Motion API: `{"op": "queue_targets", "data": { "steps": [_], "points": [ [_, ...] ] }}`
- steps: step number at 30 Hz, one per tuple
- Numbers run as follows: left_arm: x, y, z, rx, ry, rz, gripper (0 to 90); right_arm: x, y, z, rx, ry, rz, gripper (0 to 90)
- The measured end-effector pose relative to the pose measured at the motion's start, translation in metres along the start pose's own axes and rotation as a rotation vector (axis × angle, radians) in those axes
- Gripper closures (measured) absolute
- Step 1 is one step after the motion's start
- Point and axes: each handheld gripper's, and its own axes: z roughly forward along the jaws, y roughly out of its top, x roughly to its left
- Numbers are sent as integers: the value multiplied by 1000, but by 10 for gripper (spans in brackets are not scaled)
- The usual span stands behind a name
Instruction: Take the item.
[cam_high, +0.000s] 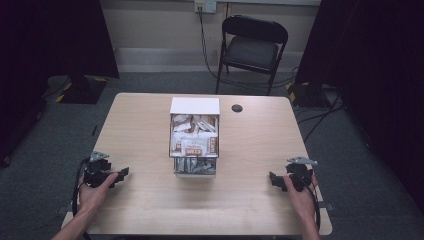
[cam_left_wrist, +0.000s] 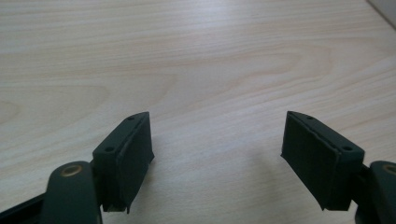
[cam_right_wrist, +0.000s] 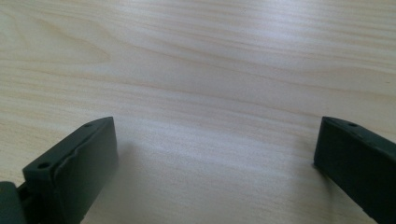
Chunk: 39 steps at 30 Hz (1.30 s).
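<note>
We rest our left gripper (cam_high: 123, 173) and right gripper (cam_high: 273, 177), both spread wide and holding nothing, on the tabletop (cam_high: 140, 130) flanking the central wire basket (cam_high: 195, 167) of what seem packets, ready to reach inward.

Black folding chair (cam_high: 254, 47) on seemingly grey carpet (cam_high: 150, 82).

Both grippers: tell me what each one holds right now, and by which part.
Nothing is held. The left gripper and the right gripper both stand open over the bare wooden table, apart from the wire basket of packets at its middle.
</note>
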Motion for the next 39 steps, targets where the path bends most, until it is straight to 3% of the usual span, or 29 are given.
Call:
{"op": "queue_targets", "data": {
  "steps": [3, 9, 23, 26, 33, 39],
  "points": [
    [-1, 1, -2, -10, -2, 5, 244, 0, 0, 0, 0, 0, 1, 0],
    [-7, 3, -5, -15, -55, 1, 285, 0, 0, 0, 1, 0, 2, 0],
    [-23, 11, -16, -57, -113, 68, 299, 0, 0, 0, 1, 0, 2, 0],
    [-24, 15, -18, -42, -165, 48, 334, 0, 0, 0, 0, 0, 0, 0],
    [-29, 22, -28, -92, -204, 47, 336, 0, 0, 0, 0, 0, 1, 0],
    [-36, 30, -28, -92, -248, 66, 335, 0, 0, 0, 0, 0, 0, 0]
  ]
}}
